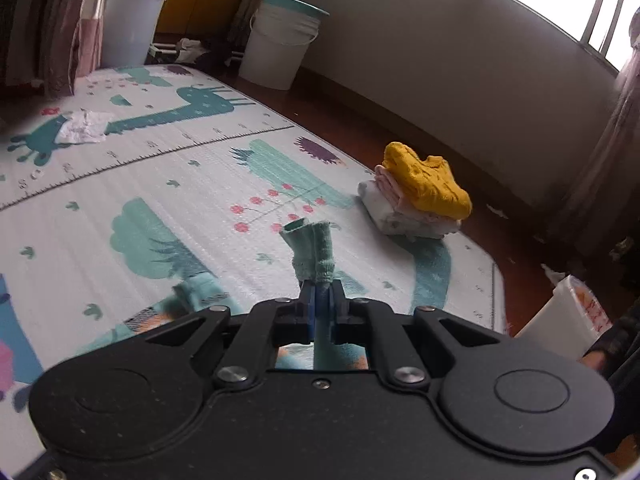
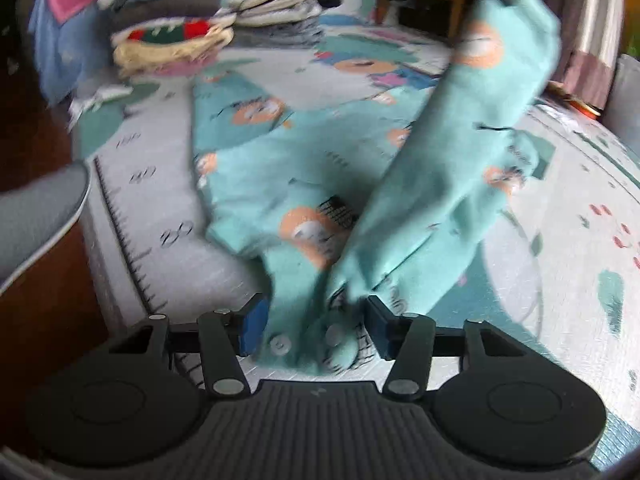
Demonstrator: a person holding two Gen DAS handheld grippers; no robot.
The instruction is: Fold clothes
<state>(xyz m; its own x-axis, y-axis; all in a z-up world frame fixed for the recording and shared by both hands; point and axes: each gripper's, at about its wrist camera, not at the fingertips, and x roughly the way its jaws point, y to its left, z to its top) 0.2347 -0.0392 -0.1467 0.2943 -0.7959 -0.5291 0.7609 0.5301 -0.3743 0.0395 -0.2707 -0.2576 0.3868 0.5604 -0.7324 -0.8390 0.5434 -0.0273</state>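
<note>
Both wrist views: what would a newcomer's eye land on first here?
The teal garment with orange prints, spread on the play mat; one part rises toward upper right, its snap end between the right gripper's parted fingers. In the left view, the left gripper pinches its cuff. Beyond, a yellow knit tops a folded stack at the mat's edge.

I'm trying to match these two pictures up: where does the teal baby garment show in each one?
Left wrist view: only the teal garment's cuff shows, low centre, sticking up from the shut left gripper.
Right wrist view: it fills the middle, one part lifted toward upper right, its snap end between the open right gripper fingers.
Shared landmark: the play mat's ruler markings.
</note>
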